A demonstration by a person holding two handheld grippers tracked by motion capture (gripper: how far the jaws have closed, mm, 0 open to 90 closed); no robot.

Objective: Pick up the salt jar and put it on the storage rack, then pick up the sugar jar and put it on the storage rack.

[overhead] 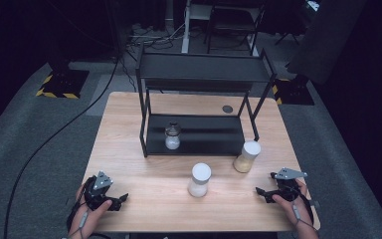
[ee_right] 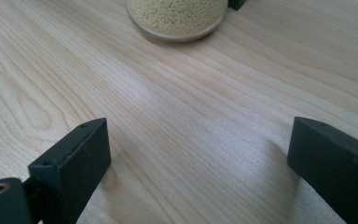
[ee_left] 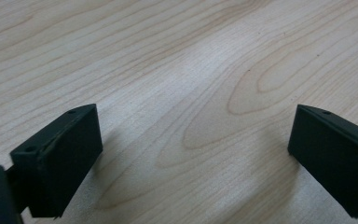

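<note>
Three jars stand on and by a black two-tier rack (overhead: 199, 74). A small clear jar with a dark lid (overhead: 172, 136) sits on the rack's lower shelf at its left. A white-lidded jar of white powder (overhead: 199, 179) stands mid-table in front of the rack. A white-lidded jar of yellow grains (overhead: 246, 156) stands by the rack's right front leg; its base (ee_right: 177, 16) lies ahead of my right gripper. My left gripper (overhead: 119, 200) rests open at the table's front left, over bare wood (ee_left: 191, 135). My right gripper (overhead: 261, 193) rests open at the front right (ee_right: 198, 154), holding nothing.
The wooden table (overhead: 129, 159) has a small dark round disc (overhead: 227, 108) near its back edge. Beyond the table are grey carpet, a trailing black cable (overhead: 45, 142) at the left, and stands with yellow-black bases (overhead: 59, 84).
</note>
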